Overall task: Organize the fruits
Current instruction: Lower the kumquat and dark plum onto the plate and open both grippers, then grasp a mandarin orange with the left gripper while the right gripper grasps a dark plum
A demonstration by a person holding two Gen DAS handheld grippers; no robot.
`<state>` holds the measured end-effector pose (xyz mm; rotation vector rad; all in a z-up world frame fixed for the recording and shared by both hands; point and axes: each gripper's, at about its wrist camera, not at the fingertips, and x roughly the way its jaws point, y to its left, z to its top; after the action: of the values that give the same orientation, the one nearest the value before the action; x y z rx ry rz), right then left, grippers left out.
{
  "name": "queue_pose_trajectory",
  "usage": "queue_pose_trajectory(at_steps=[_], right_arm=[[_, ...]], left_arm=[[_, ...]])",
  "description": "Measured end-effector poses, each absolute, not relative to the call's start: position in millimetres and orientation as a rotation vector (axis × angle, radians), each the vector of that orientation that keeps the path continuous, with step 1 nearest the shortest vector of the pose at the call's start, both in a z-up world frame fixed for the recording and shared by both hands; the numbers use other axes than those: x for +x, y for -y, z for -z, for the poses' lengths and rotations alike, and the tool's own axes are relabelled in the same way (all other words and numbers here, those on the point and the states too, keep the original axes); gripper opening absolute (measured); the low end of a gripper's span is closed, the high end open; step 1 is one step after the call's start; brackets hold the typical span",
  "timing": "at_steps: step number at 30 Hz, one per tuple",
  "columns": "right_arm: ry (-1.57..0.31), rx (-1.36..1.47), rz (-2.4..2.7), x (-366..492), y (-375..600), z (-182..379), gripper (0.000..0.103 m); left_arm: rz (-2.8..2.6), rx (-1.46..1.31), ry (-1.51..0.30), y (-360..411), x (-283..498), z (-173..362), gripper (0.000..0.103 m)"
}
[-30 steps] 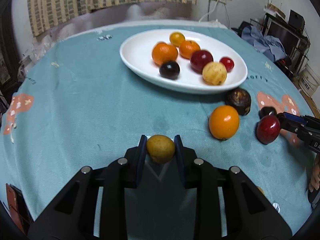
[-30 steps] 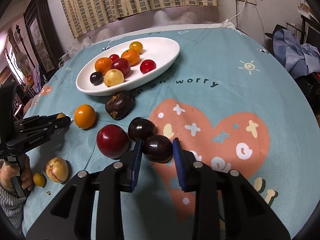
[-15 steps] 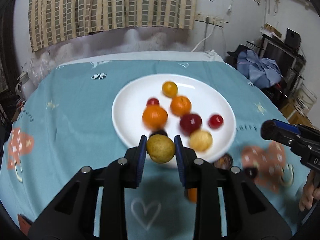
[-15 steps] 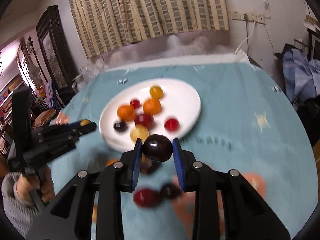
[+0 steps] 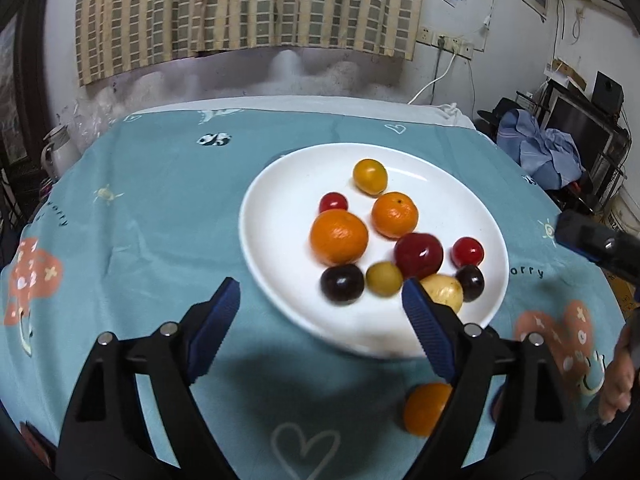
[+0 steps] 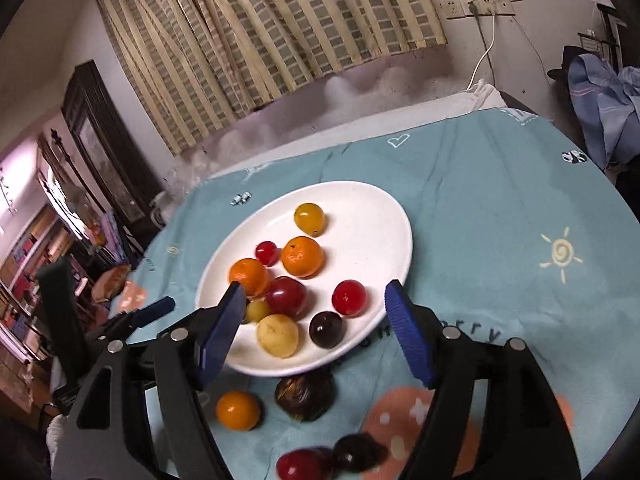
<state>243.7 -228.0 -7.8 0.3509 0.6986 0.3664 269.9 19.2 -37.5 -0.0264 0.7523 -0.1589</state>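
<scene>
A white oval plate (image 5: 280, 184) (image 6: 372, 216) on the teal tablecloth holds several fruits. Among them are a small yellow-green fruit (image 5: 384, 278) (image 6: 257, 310) and a dark plum (image 5: 470, 282) (image 6: 326, 329) near the plate's front. My left gripper (image 5: 320, 312) is open and empty, above the plate's near edge. My right gripper (image 6: 314, 328) is open and empty, above the plate's front. On the cloth lie an orange (image 5: 426, 408) (image 6: 238, 409), a dark wrinkled fruit (image 6: 306, 398), a red plum (image 6: 304, 464) and a dark plum (image 6: 358, 452).
The right gripper's finger (image 5: 588, 236) shows at the right of the left wrist view. The left gripper's finger (image 6: 148, 310) shows at the left of the right wrist view. A white kettle (image 5: 58, 152) stands at the table's far left. Curtains hang behind.
Both grippers moved up over the plate and opened. The yellow-green fruit from the left one and the dark plum from the right one now lie in the plate.
</scene>
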Motion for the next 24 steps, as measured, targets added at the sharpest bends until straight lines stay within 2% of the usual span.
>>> queue_pose_trajectory(at_steps=[2, 5, 6, 12, 24], right_arm=[[-0.7, 0.356, -0.368, 231, 231, 9, 0.074], [-0.709, 0.348, -0.347, 209, 234, 19, 0.09], [-0.717, 0.34, -0.34, 206, 233, 22, 0.091], [-0.758, 0.35, -0.32, 188, 237, 36, 0.092], [-0.796, 0.323, -0.315, 189, 231, 40, 0.093]], left_arm=[[0.142, -0.031, -0.749, -25, 260, 39, 0.093], [0.135, -0.048, -0.768, -31, 243, 45, 0.094], [0.139, -0.05, -0.766, -31, 238, 45, 0.094], [0.152, 0.033, -0.75, -14, 215, 51, 0.096], [0.143, 0.174, -0.762, 13, 216, 58, 0.096]])
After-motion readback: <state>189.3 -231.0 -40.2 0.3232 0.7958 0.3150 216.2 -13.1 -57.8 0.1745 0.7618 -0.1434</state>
